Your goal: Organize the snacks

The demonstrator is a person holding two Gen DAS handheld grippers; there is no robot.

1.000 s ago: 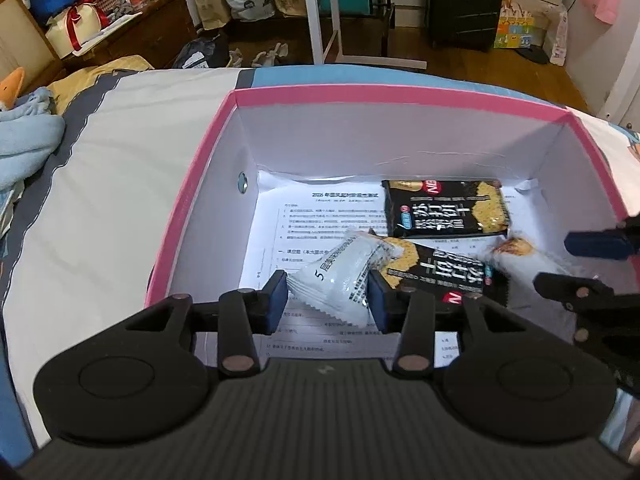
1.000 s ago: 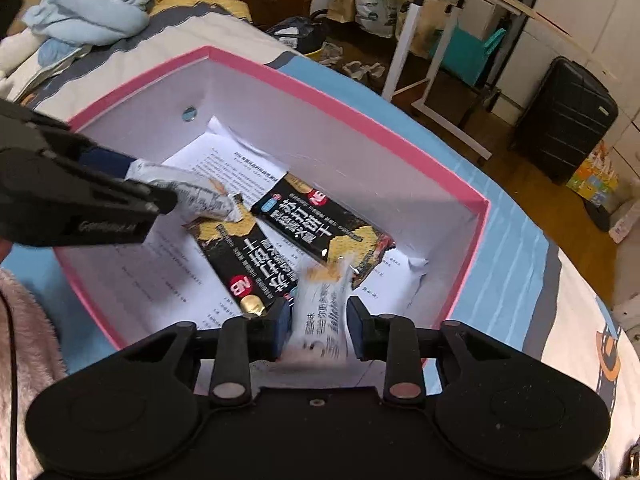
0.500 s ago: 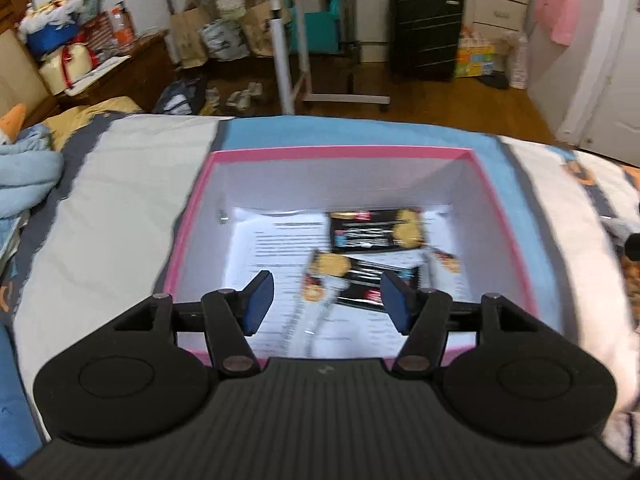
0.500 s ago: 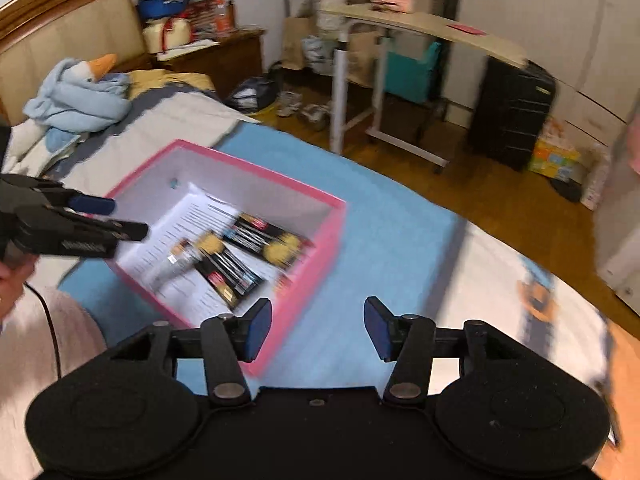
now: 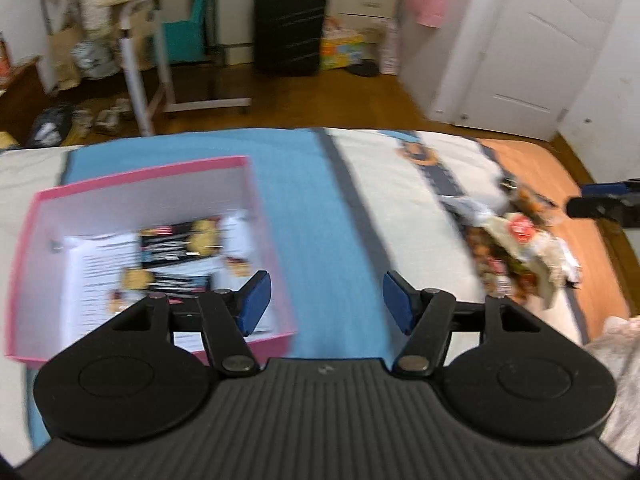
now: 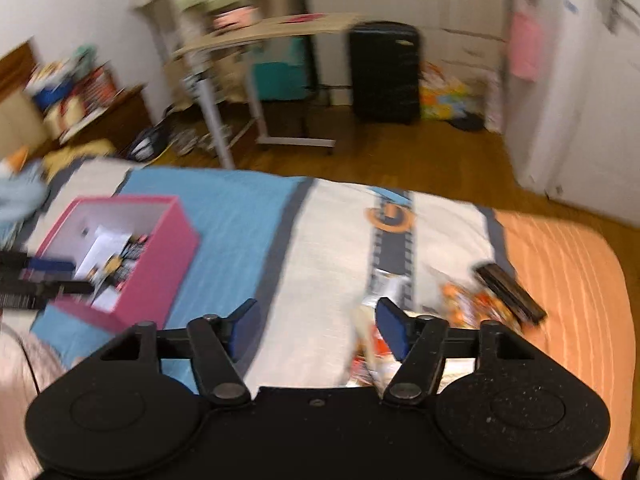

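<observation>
Two dark snack packets [image 5: 180,240] are seen lying on a printed paper sheet [image 5: 96,264] inside the pink-rimmed, white-walled cardboard box [image 5: 256,208], which is set on the blue stripe of the bedspread [image 5: 316,216]. Paler packets beside them are blurred. The left tool [image 5: 324,300] is held spread and empty, just right of the box. Further right, a loose heap of mixed snack wrappers [image 5: 516,244] is spread on the bed. The right tool [image 6: 316,326] is held apart, empty, above that heap.
</observation>
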